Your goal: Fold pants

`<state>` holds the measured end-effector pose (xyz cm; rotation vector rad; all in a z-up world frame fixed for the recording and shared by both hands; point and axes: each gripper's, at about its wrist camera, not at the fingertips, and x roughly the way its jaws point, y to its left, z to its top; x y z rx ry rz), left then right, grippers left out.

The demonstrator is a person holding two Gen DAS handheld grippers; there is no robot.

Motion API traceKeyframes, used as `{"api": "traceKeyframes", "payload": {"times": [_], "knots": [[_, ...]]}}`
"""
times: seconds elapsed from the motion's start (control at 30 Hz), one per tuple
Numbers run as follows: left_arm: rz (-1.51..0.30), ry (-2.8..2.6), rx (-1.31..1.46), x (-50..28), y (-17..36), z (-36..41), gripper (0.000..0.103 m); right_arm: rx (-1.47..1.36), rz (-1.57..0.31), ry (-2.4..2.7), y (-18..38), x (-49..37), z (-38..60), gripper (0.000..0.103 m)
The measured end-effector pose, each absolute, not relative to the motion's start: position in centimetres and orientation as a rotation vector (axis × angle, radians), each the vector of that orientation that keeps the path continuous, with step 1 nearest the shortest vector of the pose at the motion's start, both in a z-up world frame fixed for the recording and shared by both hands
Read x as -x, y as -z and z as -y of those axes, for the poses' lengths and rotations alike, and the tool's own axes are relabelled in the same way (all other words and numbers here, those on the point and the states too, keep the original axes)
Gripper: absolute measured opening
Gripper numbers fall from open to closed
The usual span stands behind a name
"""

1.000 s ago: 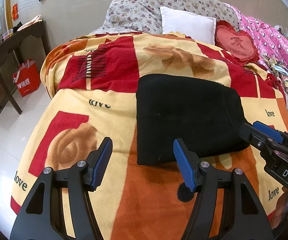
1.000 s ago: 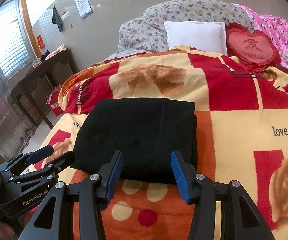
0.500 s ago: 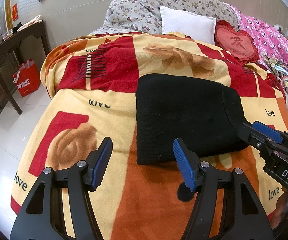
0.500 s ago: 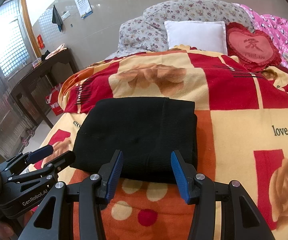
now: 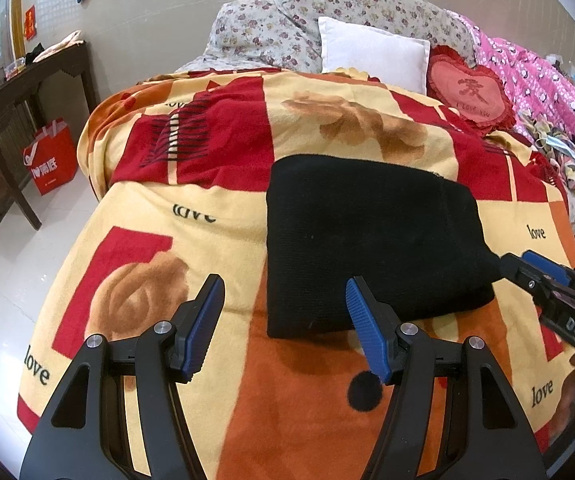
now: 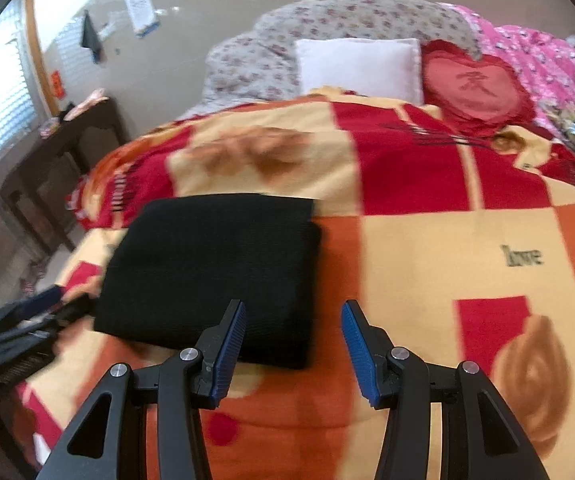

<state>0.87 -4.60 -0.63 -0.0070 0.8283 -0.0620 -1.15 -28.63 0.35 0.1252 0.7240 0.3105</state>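
Black pants (image 5: 371,240) lie folded into a compact rectangle on the patterned blanket; they also show in the right wrist view (image 6: 211,272). My left gripper (image 5: 281,326) is open and empty, just in front of the pants' near left corner. My right gripper (image 6: 293,354) is open and empty, in front of the pants' near right corner, its left finger over the near edge. The right gripper also shows in the left wrist view (image 5: 543,280) at the pants' right edge. The left gripper shows blurred in the right wrist view (image 6: 31,316).
The red, orange and yellow blanket (image 5: 215,168) covers the bed. A white pillow (image 5: 371,54), a red heart cushion (image 5: 469,94) and pink bedding (image 5: 543,88) lie at the head and right. A dark table (image 5: 19,92) and a red bag (image 5: 49,160) stand left, on the floor.
My right gripper has swung to the right, so the pants now sit left of its centre and the view is blurred. The left gripper and the pants have stayed in place.
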Motion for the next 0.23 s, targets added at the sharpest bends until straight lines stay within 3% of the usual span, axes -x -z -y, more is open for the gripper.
{"api": "traceKeyframes", "payload": {"times": [0.23], "knots": [[-0.813,0.072,-0.011,-1.8,0.7,5.2,0.064,-0.053,-0.812,-0.082,3.1,-3.3,34.8,0.048]]}}
